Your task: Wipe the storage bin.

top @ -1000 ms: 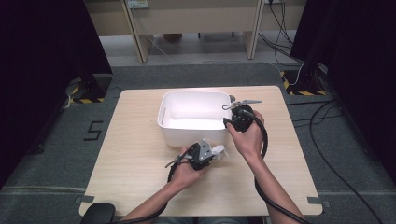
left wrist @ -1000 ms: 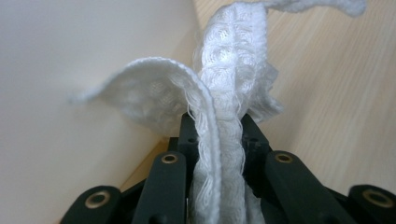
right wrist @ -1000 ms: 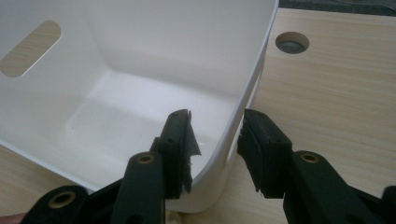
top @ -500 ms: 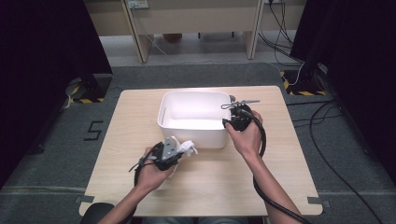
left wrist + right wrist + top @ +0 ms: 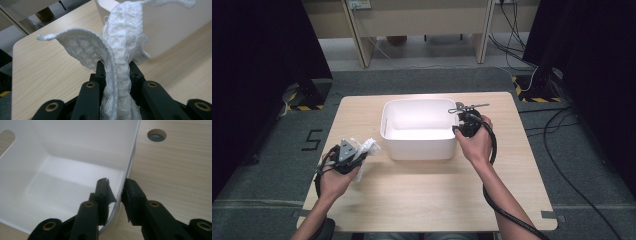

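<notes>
Black hand-held gripper (image 5: pixel 116 195), brass pins

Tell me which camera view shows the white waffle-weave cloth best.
The left gripper view: the white waffle-weave cloth shows close up, its weave sharp, clamped between the left gripper jaws. The high view shows it as a small crumpled white patch at that gripper, left of the white plastic bin.
</notes>
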Motion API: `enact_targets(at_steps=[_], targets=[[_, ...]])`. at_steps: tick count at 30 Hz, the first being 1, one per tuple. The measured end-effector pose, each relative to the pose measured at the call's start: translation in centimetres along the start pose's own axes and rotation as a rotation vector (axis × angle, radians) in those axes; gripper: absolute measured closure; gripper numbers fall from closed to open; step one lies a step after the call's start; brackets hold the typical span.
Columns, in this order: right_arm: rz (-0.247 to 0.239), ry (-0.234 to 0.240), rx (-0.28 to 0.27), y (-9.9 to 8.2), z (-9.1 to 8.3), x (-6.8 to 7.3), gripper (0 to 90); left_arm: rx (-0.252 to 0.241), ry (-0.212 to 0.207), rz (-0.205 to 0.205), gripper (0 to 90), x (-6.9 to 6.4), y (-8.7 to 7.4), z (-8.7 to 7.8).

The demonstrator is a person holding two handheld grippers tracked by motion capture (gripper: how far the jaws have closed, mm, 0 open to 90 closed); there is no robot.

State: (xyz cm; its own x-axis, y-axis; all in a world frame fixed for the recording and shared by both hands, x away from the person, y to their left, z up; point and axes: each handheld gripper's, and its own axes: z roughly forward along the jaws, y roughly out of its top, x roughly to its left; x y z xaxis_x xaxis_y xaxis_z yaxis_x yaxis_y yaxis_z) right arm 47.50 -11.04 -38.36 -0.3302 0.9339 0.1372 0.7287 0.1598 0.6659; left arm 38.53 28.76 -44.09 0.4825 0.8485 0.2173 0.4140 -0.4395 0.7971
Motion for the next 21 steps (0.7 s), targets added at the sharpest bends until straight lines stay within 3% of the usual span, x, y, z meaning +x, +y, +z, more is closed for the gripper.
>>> enact_targets(at_steps=[3, 5, 6, 8, 10, 11, 12, 13, 17, 19, 21], targets=[[-0.051, -0.017, 0.016, 0.3, -0.1, -0.3, 86.2, 0.005, 0.012, -0.012, 75.4, 0.6, 0.3, 0.8], [-0.077, -0.020, 0.010, 0.5, -0.3, -0.4, 82.9, 0.008, 0.012, -0.011, 75.4, 0.6, 0.4, 1.0], [-0.077, -0.020, 0.010, 0.5, -0.3, -0.4, 82.9, 0.007, 0.009, -0.014, 75.4, 0.6, 0.6, 1.3], [-0.076, 0.000, -0.059, 0.6, -2.0, -0.3, 76.2, 0.000, -0.003, -0.018, 75.4, 0.6, 1.2, 2.0], [-0.085, -0.002, -0.071, 0.6, -2.5, -0.4, 76.7, -0.001, -0.011, -0.018, 75.4, 0.6, 1.5, 2.2], [-0.070, -0.004, -0.099, 0.3, -3.9, -0.9, 77.7, -0.009, -0.012, -0.016, 75.4, 0.5, 1.9, 2.5], [-0.070, -0.004, -0.099, 0.3, -3.9, -0.9, 77.7, -0.009, -0.012, -0.016, 75.4, 0.5, 1.9, 2.5], [-0.048, -0.010, -0.115, 0.0, -5.0, -1.6, 79.8, -0.013, -0.011, -0.010, 75.4, 0.5, 2.3, 2.7], [-0.027, -0.017, -0.083, -0.9, -5.7, -2.5, 82.8, -0.020, -0.014, -0.008, 75.4, 0.5, 2.7, 2.9], [-0.023, 0.006, -0.016, -2.4, -5.4, -2.6, 85.5, -0.028, -0.024, -0.006, 75.3, 0.5, 2.9, 3.1], [-0.022, 0.013, -0.004, -2.8, -5.3, -2.5, 86.1, -0.032, -0.026, -0.006, 75.3, 0.6, 3.1, 3.2]])
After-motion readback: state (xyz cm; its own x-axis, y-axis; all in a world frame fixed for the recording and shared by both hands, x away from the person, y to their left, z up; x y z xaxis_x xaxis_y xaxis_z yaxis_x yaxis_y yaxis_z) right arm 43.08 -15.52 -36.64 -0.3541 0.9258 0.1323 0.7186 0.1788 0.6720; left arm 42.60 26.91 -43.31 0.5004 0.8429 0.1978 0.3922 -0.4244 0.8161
